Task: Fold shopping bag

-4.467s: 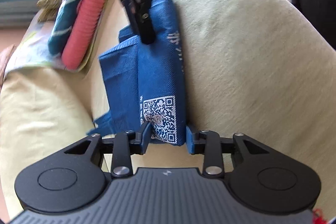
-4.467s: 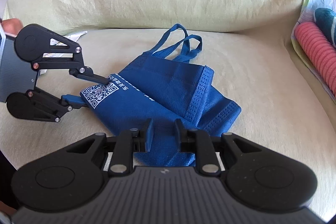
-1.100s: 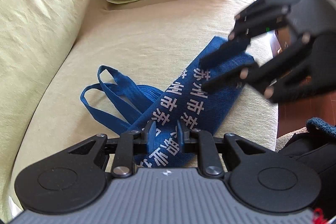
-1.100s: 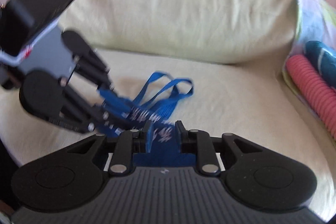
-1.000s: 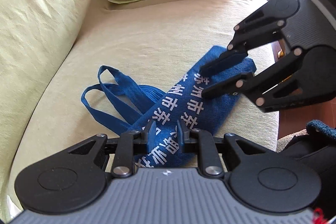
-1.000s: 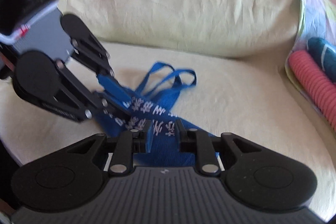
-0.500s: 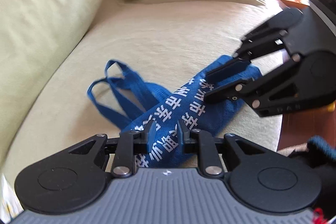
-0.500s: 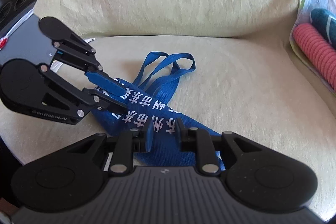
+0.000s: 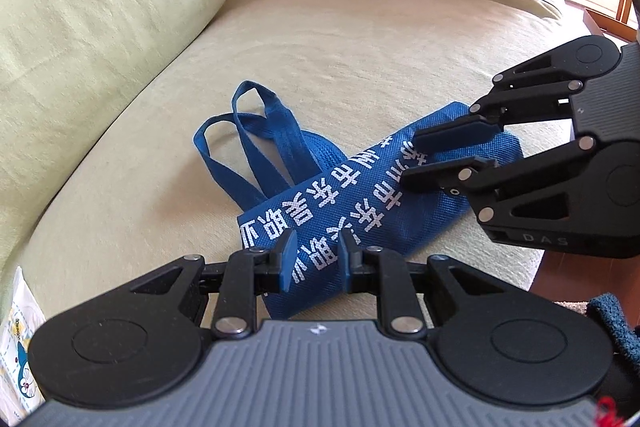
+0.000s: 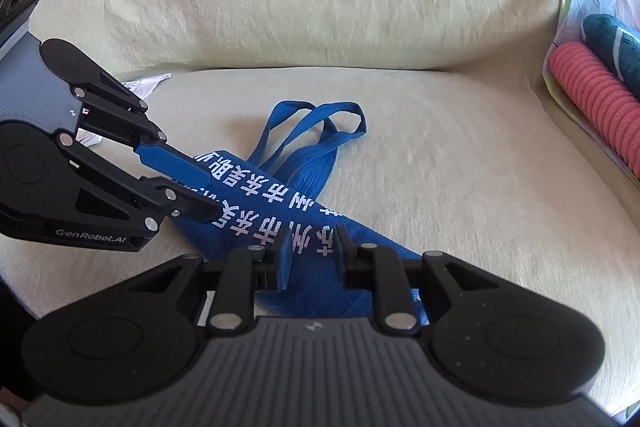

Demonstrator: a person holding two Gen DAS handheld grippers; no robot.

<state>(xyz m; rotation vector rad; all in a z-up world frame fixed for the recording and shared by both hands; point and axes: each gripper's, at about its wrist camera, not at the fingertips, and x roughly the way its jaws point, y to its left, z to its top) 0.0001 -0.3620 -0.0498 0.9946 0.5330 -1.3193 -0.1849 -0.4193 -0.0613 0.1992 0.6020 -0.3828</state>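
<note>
Blue shopping bag (image 9: 360, 199) laid as narrow strip on sofa cushion (image 9: 360, 39) | left claw (image 9: 314, 259), right claw (image 10: 310, 253) now parted, nothing gripped, ends released | handles (image 9: 256, 143) loose beyond | cross-fold judged next

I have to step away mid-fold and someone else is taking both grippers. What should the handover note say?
Left gripper: jaws slightly apart around one end of the blue shopping bag, not pinching.
Right gripper: likewise loose around the opposite end.
The bag lies on the sofa seat as a long narrow strip, white lettering up, handles trailing out to the side.
Done: lengthwise folds.
Left: probably tuck the handles and fold the strip end to end.
</note>
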